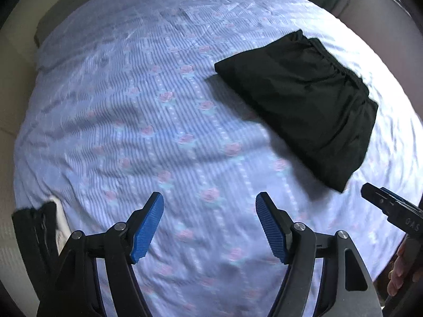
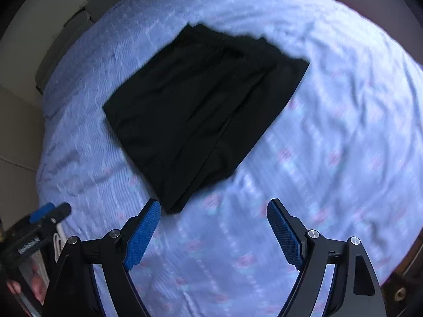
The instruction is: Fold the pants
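Note:
The black pants (image 1: 304,100) lie folded into a compact rectangle on the bed, at the right in the left wrist view and in the upper middle of the right wrist view (image 2: 201,111). My left gripper (image 1: 210,200) is open and empty, above the bedsheet to the left of the pants. My right gripper (image 2: 214,208) is open and empty, just short of the pants' near corner. The right gripper's tip also shows at the right edge of the left wrist view (image 1: 383,200), and the left gripper at the lower left of the right wrist view (image 2: 50,211).
The bed is covered with a light blue striped sheet with pink flowers (image 1: 158,121). A dark and white object (image 1: 50,224) lies at the bed's left edge. A beige wall or floor (image 2: 15,132) lies beyond the bed's left side.

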Action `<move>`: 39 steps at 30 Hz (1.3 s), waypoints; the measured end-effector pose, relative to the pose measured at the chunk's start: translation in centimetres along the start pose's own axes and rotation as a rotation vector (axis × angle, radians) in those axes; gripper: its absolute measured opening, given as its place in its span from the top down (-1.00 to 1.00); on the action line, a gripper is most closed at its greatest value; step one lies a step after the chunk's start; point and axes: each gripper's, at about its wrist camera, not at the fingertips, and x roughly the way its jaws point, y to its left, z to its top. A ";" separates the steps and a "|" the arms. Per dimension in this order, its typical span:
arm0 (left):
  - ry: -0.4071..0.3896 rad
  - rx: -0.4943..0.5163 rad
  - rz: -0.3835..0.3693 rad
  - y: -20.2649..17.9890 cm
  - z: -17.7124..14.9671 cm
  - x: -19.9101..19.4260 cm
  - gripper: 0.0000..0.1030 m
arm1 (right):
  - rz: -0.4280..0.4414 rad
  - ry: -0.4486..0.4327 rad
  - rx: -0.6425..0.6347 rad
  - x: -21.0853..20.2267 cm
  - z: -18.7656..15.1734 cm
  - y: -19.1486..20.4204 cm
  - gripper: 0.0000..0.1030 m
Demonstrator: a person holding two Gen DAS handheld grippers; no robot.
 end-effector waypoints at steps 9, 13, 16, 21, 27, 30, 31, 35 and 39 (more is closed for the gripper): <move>0.016 0.022 -0.083 1.9 0.6 3.1 -0.39 | 0.058 -0.012 0.189 4.1 -1.0 2.6 -0.30; -0.001 -0.006 -0.153 2.4 3.6 4.3 -0.39 | 0.031 -0.053 0.306 4.4 -1.1 2.0 -0.30; -0.009 -0.008 -0.154 2.5 6.3 5.4 -0.39 | 0.063 -0.074 0.422 5.1 -1.5 1.3 -0.30; -0.016 0.023 -0.150 2.0 8.6 6.1 -0.39 | 0.107 -0.036 0.463 7.5 -1.1 1.4 0.46; -0.020 0.064 -0.135 1.1 9.3 6.5 -0.39 | -0.014 -0.023 0.361 6.0 -1.8 1.4 0.93; -0.017 0.060 -0.126 1.2 9.6 6.7 -0.39 | -0.036 -0.002 0.363 6.0 -2.8 0.4 0.94; -0.017 0.062 -0.129 1.3 9.6 6.7 -0.39 | -0.046 -0.010 0.363 5.9 -3.1 0.2 0.94; -0.021 0.081 -0.123 1.4 9.6 6.5 -0.39 | 0.034 -0.036 0.464 4.9 -3.7 0.0 0.34; -0.014 0.090 -0.139 1.5 9.5 6.7 -0.39 | 0.088 -0.075 0.454 4.7 -2.7 1.1 -0.31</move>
